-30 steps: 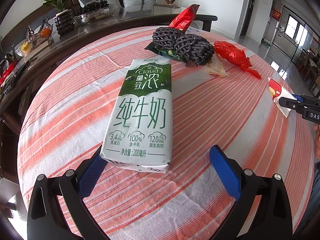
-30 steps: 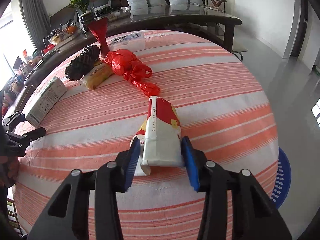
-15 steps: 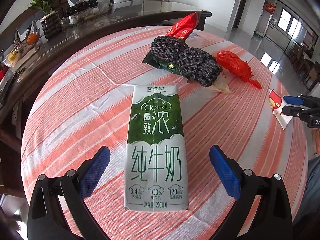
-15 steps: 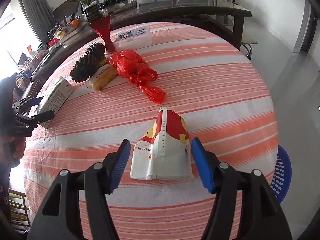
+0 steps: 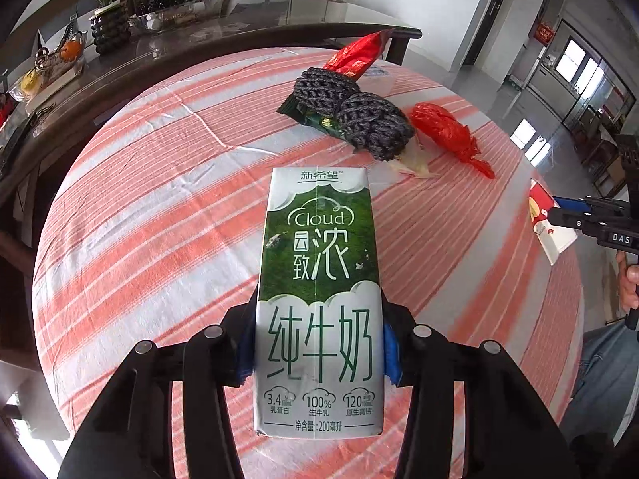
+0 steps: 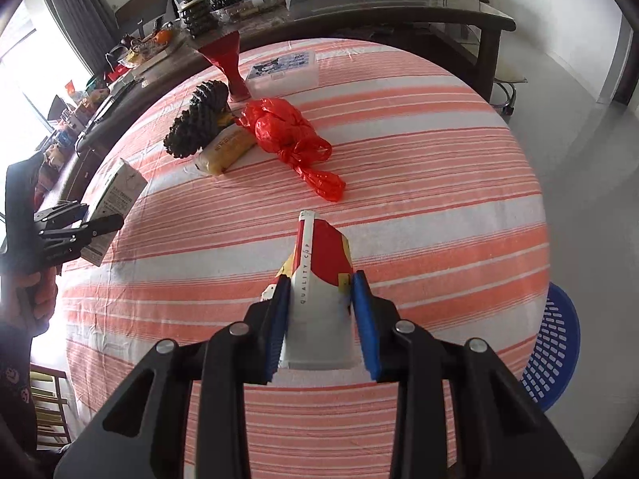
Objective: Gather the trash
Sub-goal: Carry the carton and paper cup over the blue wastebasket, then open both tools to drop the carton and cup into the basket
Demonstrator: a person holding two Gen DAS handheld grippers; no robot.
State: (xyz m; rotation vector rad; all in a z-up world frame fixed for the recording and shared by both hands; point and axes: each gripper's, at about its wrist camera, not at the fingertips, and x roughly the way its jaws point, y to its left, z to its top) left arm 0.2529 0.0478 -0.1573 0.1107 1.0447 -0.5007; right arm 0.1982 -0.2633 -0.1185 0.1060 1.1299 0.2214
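Observation:
My left gripper (image 5: 317, 355) is shut on a green and white milk carton (image 5: 317, 279), holding its lower half; the carton also shows in the right wrist view (image 6: 116, 195). My right gripper (image 6: 321, 319) is shut on a flattened red and white paper cup (image 6: 319, 275), which also shows at the right of the left wrist view (image 5: 549, 219). Both are held over the round table with the striped orange and white cloth (image 6: 439, 215). A red plastic bag (image 6: 291, 135), a dark knitted item (image 6: 197, 123) and a yellow wrapped snack (image 6: 225, 149) lie mid-table.
A red snack packet (image 5: 359, 58) and a clear plastic box (image 6: 285, 68) sit at the table's far side. A blue basket (image 6: 555, 343) stands on the floor right of the table. A dark long table (image 5: 199, 28) with plants and dishes is behind.
My left gripper moved onto the milk carton and shut on it. My right gripper opened around the paper cup half a second ago, then shut on it again.

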